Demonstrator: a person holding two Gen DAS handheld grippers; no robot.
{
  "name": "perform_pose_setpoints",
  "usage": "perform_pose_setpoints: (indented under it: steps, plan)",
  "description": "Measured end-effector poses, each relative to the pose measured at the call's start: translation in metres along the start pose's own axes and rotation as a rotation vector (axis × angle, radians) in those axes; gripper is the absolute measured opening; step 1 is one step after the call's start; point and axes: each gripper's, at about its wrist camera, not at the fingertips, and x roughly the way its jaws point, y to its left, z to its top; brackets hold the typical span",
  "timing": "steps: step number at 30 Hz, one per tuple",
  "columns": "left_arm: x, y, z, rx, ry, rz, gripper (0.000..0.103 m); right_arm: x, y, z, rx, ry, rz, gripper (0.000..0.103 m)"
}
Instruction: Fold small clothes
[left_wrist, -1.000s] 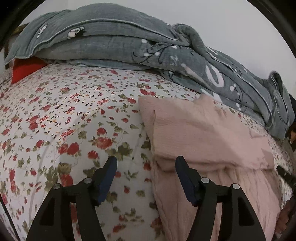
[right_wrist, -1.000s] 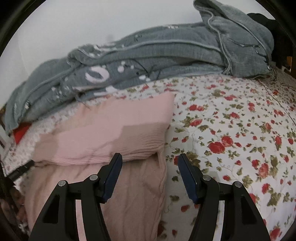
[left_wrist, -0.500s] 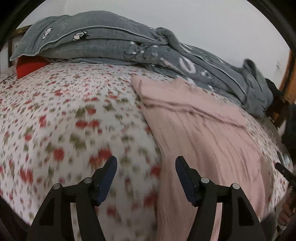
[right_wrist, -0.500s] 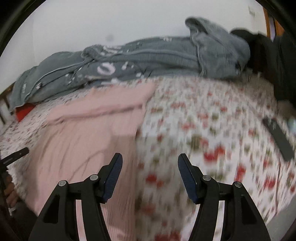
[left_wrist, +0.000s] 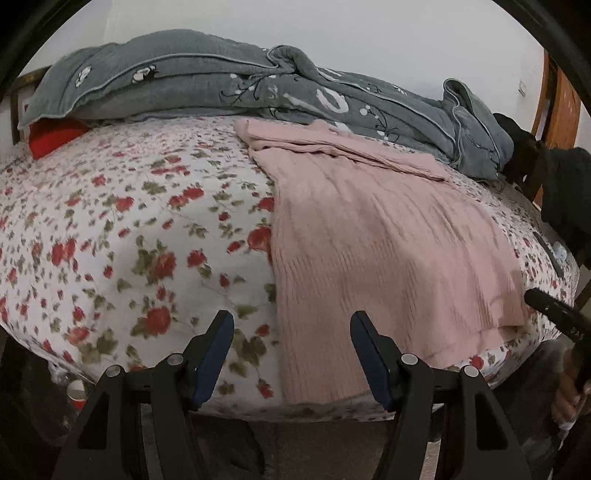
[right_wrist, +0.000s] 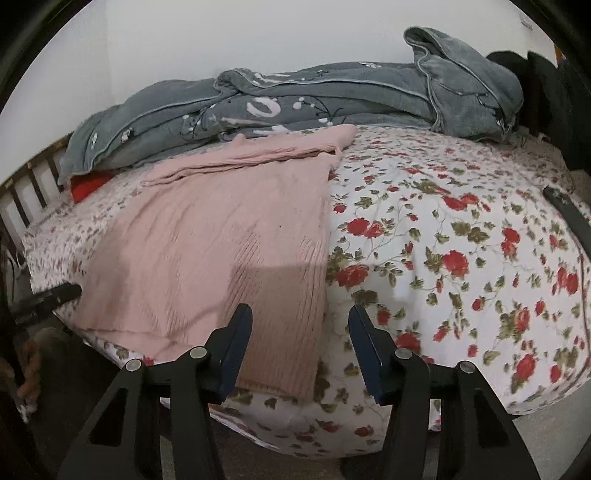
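A pink knitted garment lies flat on the flowered bed, its far end folded over and its near hem hanging over the bed's front edge. In the right wrist view the same pink garment fills the left half. My left gripper hovers open above the garment's near left corner, nothing between its fingers. My right gripper hovers above the garment's near right corner; its jaws are closing, with only air between them. Neither gripper touches the cloth.
A grey quilt is heaped along the far side of the bed by the wall. A red pillow peeks out beneath it. A dark remote lies on the flowered sheet at right. Dark clothing hangs at the right.
Both grippers have drawn back from the folded far end to the bed's near edge, so the whole garment now shows. The right gripper's jaws stand a little narrower.
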Motion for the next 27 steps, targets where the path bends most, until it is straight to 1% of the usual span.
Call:
perform_pose_setpoints:
  steps: [3, 6, 7, 8, 9, 10, 11, 12, 13, 14, 16, 17, 18, 19, 21, 23, 27]
  plan:
    - [0.008, -0.002, -0.002, -0.025, 0.02, -0.021, 0.063, 0.01, -0.004, -0.003, 0.041, 0.033, 0.006, 0.046]
    - [0.016, -0.003, -0.005, -0.051, 0.051, -0.034, 0.06, 0.013, 0.002, -0.005, 0.017, 0.032, -0.005, 0.045]
    - [0.018, -0.005, -0.006, -0.053, 0.058, -0.037, 0.056, 0.014, 0.004, -0.005, 0.003, 0.03, -0.002, 0.045]
    - [0.018, -0.006, -0.006, -0.052, 0.052, -0.03, 0.053, 0.015, 0.007, -0.005, -0.014, 0.027, 0.0, 0.045]
    - [0.018, -0.007, -0.006, -0.054, 0.049, -0.036, 0.044, 0.015, 0.009, -0.006, -0.023, 0.027, -0.004, 0.045]
    - [0.019, -0.007, -0.007, -0.058, 0.052, -0.044, 0.035, 0.018, 0.012, -0.006, -0.031, 0.035, -0.011, 0.043]
    - [0.019, -0.006, -0.007, -0.066, 0.052, -0.042, 0.031, 0.022, 0.013, -0.007, -0.036, 0.051, -0.017, 0.039]
    - [0.019, -0.005, -0.007, -0.079, 0.05, -0.042, 0.02, 0.025, 0.014, -0.008, -0.036, 0.066, -0.016, 0.022]
    - [0.02, -0.002, -0.006, -0.095, 0.055, -0.058, 0.008, 0.027, 0.014, -0.008, -0.036, 0.078, -0.008, 0.006]
    - [0.019, 0.002, -0.006, -0.112, 0.055, -0.077, 0.008, 0.026, 0.014, -0.008, -0.034, 0.074, 0.004, 0.006]
    - [0.013, 0.012, -0.004, -0.153, 0.031, -0.111, 0.007, 0.014, 0.011, -0.008, -0.026, 0.017, 0.018, 0.005]
    - [0.008, 0.018, -0.005, -0.17, 0.011, -0.116, 0.007, 0.004, 0.006, -0.007, -0.008, -0.028, 0.029, 0.005]
    - [0.002, 0.024, -0.006, -0.194, -0.009, -0.116, 0.007, -0.004, 0.0, -0.007, 0.021, -0.057, 0.04, 0.005]
    - [-0.001, 0.03, -0.008, -0.213, -0.011, -0.12, 0.007, -0.01, -0.009, -0.008, 0.063, -0.073, 0.054, 0.005]
    - [-0.002, 0.037, -0.013, -0.245, 0.005, -0.129, 0.007, -0.013, -0.024, -0.011, 0.142, -0.062, 0.089, 0.005]
    - [0.001, 0.035, -0.015, -0.248, 0.017, -0.13, 0.007, -0.008, -0.027, -0.015, 0.169, -0.033, 0.099, 0.005]
    - [0.007, 0.026, -0.017, -0.219, 0.035, -0.098, 0.008, 0.002, -0.012, -0.014, 0.106, -0.003, 0.052, 0.005]
